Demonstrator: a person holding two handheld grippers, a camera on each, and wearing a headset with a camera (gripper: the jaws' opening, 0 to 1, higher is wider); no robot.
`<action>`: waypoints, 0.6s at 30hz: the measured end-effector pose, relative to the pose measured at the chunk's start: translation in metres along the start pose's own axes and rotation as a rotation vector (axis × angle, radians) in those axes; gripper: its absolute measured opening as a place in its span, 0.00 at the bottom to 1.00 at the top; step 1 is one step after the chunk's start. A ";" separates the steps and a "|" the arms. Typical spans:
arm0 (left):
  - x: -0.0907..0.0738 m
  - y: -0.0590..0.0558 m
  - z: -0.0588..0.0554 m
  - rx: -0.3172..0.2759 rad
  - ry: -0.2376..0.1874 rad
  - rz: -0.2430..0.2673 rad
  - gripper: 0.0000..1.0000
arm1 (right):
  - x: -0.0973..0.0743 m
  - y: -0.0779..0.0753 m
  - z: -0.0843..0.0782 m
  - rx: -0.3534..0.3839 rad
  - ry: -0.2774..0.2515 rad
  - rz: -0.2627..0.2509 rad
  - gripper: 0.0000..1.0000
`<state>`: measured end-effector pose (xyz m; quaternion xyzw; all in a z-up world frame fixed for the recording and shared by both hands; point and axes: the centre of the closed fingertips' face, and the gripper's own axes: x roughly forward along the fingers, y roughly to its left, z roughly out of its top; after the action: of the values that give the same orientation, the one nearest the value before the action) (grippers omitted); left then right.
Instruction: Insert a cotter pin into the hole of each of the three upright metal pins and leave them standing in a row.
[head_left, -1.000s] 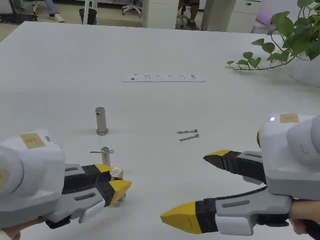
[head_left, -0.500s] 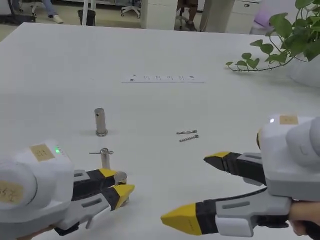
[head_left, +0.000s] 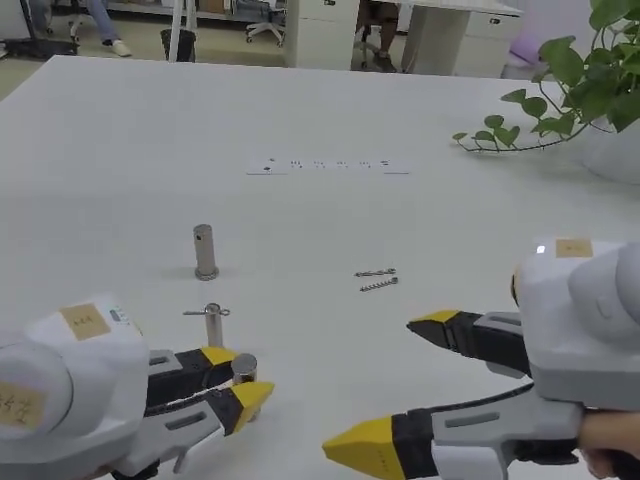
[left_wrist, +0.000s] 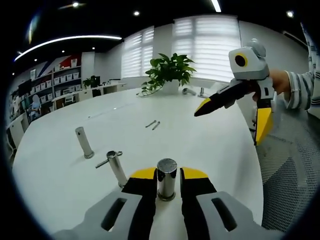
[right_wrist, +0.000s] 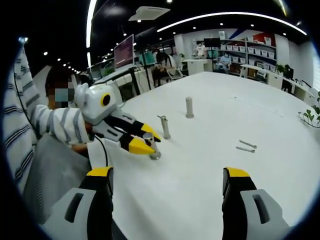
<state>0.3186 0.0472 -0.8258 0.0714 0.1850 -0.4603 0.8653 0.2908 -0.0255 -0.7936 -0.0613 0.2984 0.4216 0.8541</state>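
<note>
While the left gripper (left_wrist: 168, 173) clamps the near pin (right_wrist: 151, 145) and the right gripper (head_left: 378, 384) gapes empty, a twist could topple it.

In the head view the nearest pin (head_left: 243, 367) shows just its top, the rest hidden behind the jaws of the left gripper (head_left: 237, 376). The picture's edge cuts off the plant (head_left: 590, 70) and the right gripper (head_left: 372, 385). The loose cotter pins (head_left: 377, 278) are too small to make out.

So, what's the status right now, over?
Left gripper shut on nearest metal pin; right gripper open, empty. Middle pin already cottered; two loose cotter pins waiting. Nothing in the way.
</note>
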 end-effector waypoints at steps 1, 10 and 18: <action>0.000 -0.001 0.000 -0.001 0.002 0.000 0.20 | 0.000 0.000 0.000 -0.001 0.001 0.001 0.91; -0.017 0.000 0.000 -0.044 -0.025 0.016 0.39 | -0.003 0.002 -0.005 -0.008 0.019 0.014 0.91; -0.036 -0.003 -0.005 -0.116 -0.011 0.027 0.81 | -0.005 0.002 -0.007 -0.014 0.032 0.025 0.91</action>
<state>0.2970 0.0746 -0.8161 0.0211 0.2056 -0.4376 0.8751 0.2840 -0.0305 -0.7958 -0.0704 0.3096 0.4334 0.8434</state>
